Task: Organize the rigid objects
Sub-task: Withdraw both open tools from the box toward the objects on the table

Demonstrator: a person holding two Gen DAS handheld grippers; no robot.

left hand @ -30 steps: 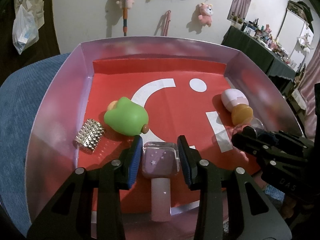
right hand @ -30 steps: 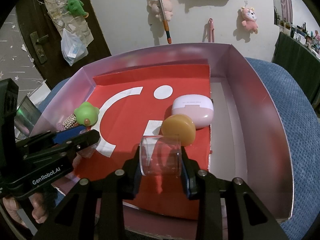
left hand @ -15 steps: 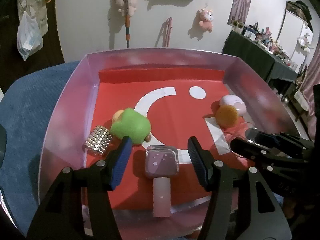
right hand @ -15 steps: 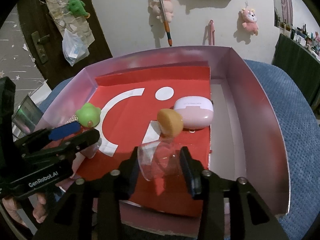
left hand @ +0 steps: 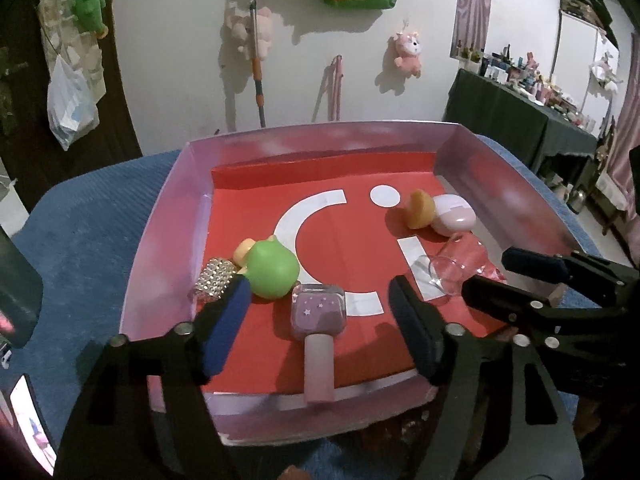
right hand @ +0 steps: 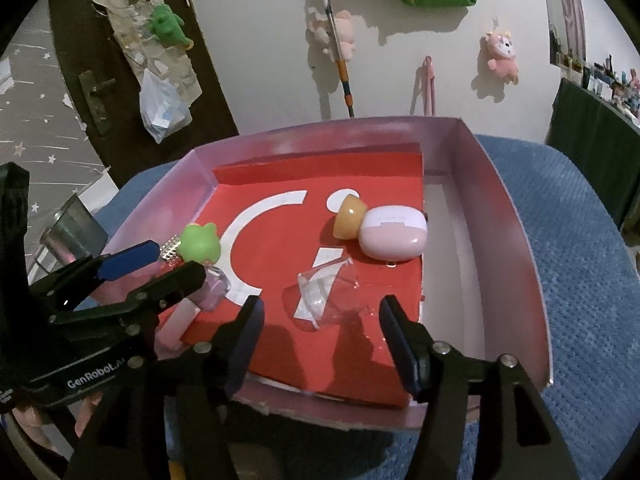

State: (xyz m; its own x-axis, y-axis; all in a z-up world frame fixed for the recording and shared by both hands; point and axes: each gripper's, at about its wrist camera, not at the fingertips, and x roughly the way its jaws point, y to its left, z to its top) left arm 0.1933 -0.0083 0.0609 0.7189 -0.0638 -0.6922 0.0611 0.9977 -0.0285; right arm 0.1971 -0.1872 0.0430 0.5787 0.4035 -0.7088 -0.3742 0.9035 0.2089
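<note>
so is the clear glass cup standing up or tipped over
Tipped over: the clear glass cup lies on its side on the red liner, rim facing the right gripper, whose opening jaws don't touch it.

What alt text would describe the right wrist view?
The right gripper is opening over a clear cup lying on its side in a pink box with a red floor. Behind the cup are an orange lid and a pink case.
</note>
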